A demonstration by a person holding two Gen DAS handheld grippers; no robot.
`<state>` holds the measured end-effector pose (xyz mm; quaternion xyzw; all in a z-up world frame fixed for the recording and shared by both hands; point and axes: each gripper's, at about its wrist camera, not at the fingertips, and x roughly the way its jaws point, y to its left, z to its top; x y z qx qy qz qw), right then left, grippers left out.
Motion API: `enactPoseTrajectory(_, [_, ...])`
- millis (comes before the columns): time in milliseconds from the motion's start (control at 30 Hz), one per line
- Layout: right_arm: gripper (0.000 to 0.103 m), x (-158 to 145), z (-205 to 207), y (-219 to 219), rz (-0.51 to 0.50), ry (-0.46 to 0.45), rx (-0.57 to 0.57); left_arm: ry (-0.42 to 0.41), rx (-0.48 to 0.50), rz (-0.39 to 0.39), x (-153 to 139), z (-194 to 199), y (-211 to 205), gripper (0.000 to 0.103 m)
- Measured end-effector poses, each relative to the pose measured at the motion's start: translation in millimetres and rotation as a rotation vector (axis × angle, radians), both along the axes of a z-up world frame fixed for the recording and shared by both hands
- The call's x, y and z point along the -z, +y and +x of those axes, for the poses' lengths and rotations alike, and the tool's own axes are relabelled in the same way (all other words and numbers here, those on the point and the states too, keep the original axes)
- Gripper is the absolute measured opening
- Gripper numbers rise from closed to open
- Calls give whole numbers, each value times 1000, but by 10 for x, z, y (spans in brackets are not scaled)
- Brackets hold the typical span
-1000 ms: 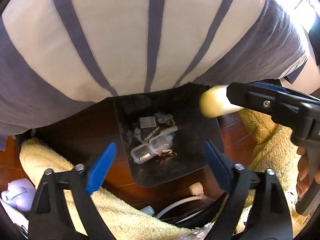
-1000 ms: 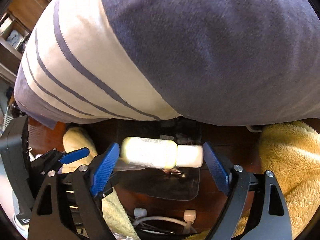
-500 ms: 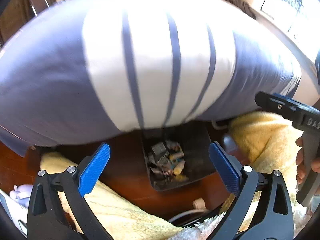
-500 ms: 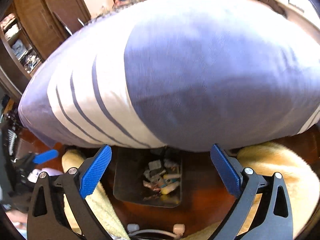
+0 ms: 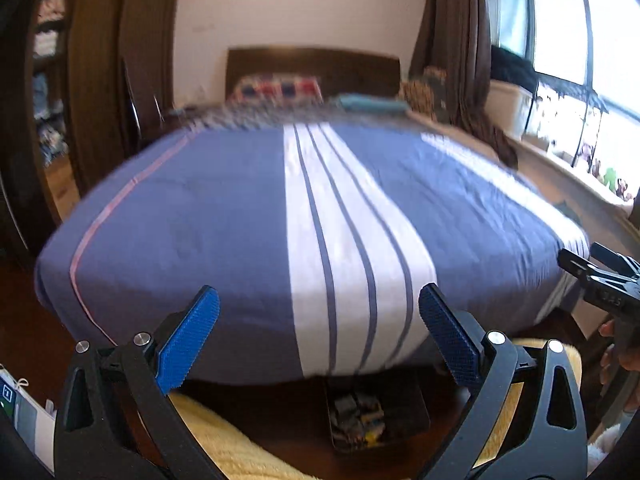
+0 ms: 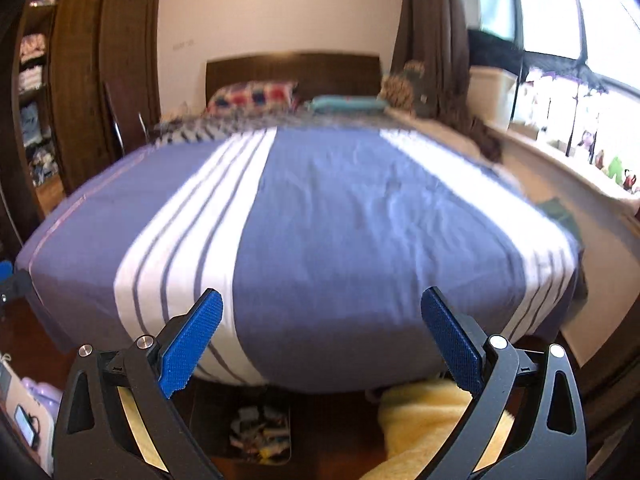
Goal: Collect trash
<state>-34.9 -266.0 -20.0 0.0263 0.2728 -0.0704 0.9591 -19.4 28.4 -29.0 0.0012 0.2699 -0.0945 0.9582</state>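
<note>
Left wrist view: left claw (image 5: 319, 322) stood wide open, jaws having just finished opening, nothing between the blue pads (image 5: 188, 340). Below it, on the dark wood floor, sat the black trash bin (image 5: 416, 404), holding a heap of small trash (image 5: 358, 416), partly tucked under the bed's foot edge. Yellow fluffy blanket (image 5: 236, 448) lay on the floor to either side of the bin. Beyond, the bed (image 5: 208, 208) in a blue cover with white striped band filled the middle. At the right edge, a hand (image 5: 618, 354) gripped the other tool's handle.

Right wrist view: right claw (image 6: 322, 322) also wide open, jaws just opened, empty. Same bin (image 6: 200, 404) low between its fingers, trash (image 6: 262, 428) inside, blurred. Window (image 6: 560, 20) at right, wooden wardrobe (image 6: 100, 72) at left.
</note>
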Motion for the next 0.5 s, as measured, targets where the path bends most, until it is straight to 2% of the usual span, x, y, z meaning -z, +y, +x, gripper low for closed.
enactPoseTrajectory(267, [100, -422, -399, -68, -47, -153, 50, -136, -42, -5, -367, -290, 64, 95])
enactPoseTrajectory(500, [100, -563, -531, -95, -49, -201, 60, -169, -45, -16, -454, -361, 93, 95])
